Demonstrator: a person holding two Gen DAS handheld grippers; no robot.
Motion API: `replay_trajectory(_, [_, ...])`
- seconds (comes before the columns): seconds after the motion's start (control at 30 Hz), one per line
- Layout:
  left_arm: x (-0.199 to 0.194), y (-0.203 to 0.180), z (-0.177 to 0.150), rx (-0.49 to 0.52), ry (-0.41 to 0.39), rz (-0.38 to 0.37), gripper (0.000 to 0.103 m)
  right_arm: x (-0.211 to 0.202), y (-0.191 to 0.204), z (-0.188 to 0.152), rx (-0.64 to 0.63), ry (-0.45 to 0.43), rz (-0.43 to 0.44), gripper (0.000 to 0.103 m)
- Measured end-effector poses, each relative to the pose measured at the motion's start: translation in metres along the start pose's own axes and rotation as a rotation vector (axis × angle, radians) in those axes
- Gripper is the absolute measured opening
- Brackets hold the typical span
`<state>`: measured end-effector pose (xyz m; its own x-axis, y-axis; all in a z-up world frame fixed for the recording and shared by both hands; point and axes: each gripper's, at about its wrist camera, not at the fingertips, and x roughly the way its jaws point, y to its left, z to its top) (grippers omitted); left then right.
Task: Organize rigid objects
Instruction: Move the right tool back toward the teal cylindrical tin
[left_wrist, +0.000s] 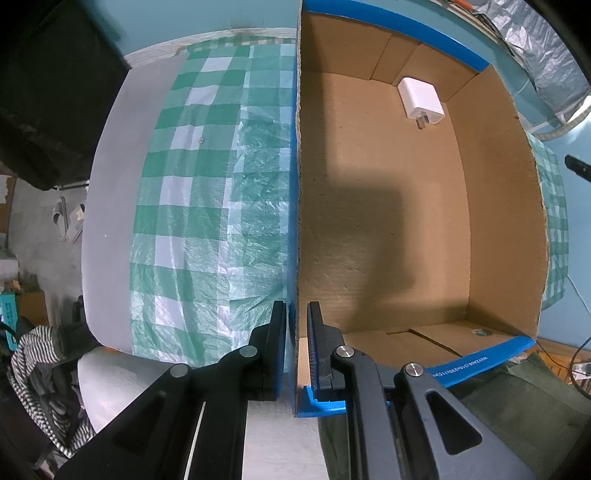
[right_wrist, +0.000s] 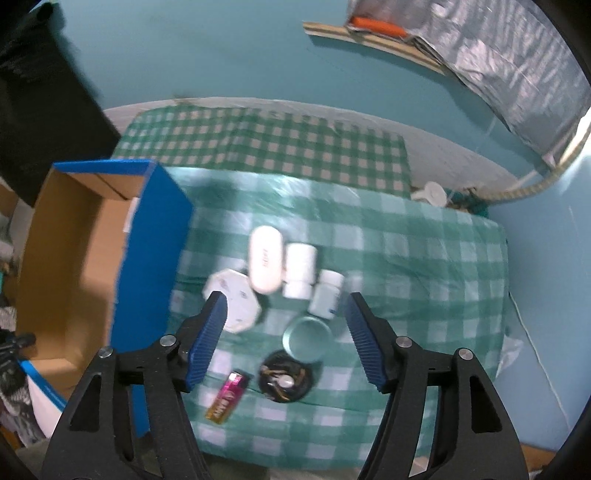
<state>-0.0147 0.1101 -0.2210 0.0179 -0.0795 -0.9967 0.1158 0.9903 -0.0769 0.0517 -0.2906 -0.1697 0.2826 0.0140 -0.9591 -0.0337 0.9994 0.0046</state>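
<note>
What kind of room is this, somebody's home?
Probably a lived-in home room, not a lab: a checked green tablecloth on a small table, slippers on the floor, striped clothing heaped nearby, and teal painted walls.

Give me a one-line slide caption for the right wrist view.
Open right gripper above white bottles, a pink lighter and a round tin on the checked cloth, beside the cardboard box.

Matt corrugated cardboard box (left_wrist: 388, 221), smooth white plastic charger (left_wrist: 421, 98), glossy checked plastic tablecloth (left_wrist: 207, 184).
</note>
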Motion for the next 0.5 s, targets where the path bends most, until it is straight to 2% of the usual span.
replay_trajectory(0.23, [0.001,-0.003,0.0,0.007,0.001,0.01,0.011,0.026,-0.02,-0.019,0.03,0.041,-0.002,0.068])
replay_trajectory(0.5, [0.003,-0.003,-0.001,0.001,0.004,0.015,0.011,0.051,-0.022,-0.033,0.054,0.061,0.009,0.068])
